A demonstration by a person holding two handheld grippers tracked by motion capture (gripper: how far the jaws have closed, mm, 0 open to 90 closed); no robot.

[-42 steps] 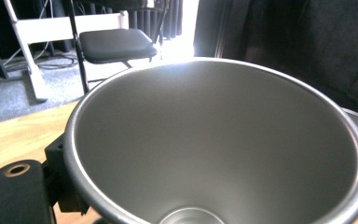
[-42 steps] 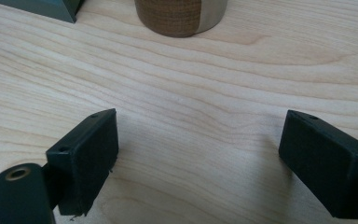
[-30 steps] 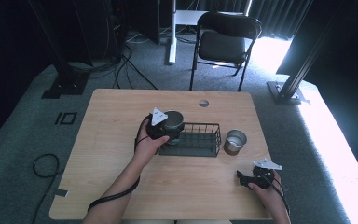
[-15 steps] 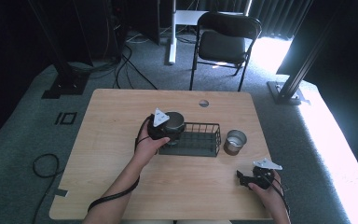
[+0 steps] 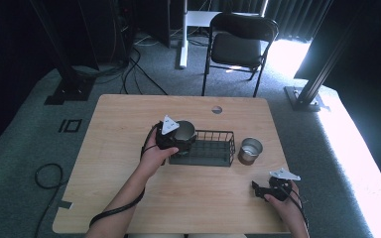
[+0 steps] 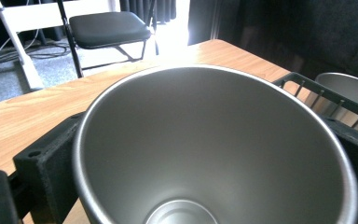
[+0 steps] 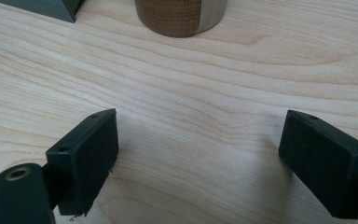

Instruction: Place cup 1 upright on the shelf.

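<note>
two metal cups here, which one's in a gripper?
The metal cup at the wire basket's left end, clamped by the left gripper. The other cup stands free on the table, right of the basket.

Left gripper [image 5: 181, 136] clamped on metal cup [image 5: 184, 131] at the wire basket's [image 5: 213, 148] left end; right gripper [image 5: 258, 189] jaws apart, right of basket, nearer the person.

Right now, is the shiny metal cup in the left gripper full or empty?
Empty: the shiny metal cup shows bare walls down to its bottom.
</note>
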